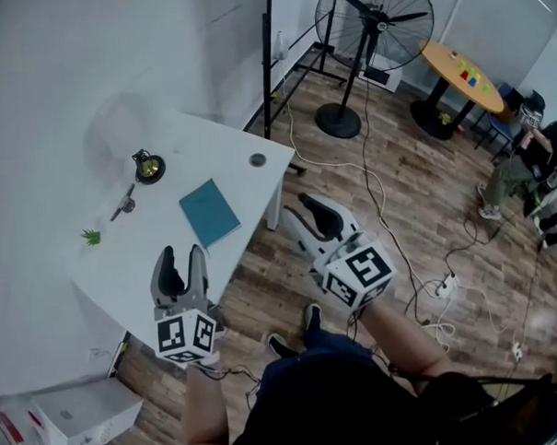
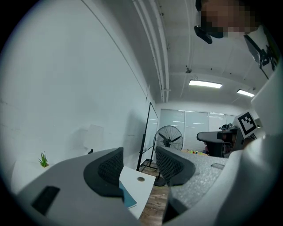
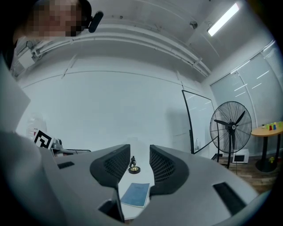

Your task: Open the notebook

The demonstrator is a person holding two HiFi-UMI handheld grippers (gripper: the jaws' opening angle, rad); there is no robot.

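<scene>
Standing at the near end of the white tabletop, you hold one gripper in each hand. The left gripper hangs over the near edge of the tabletop. The right gripper is off the tabletop's right side, above the wooden floor.

Left gripper view: the fingers stand wide apart and released, and nothing is clamped between them. The corner of the tabletop shows in the gap.

Right gripper view: the fingers are likewise spread and released, with no object touching either pad.

The notebook is teal and closed. It lies flat on the tabletop near its right edge, beyond the left gripper and apart from both grippers. In the left gripper view you see it low in the gap, partly hidden by the left finger. In the right gripper view it appears whole in the lower part of the gap.

A small brass ornament on a dark round base stands farther along the tabletop, well apart from the notebook. A tiny green plant sits near the left edge. A standing fan and a round orange table occupy the far floor.
</scene>
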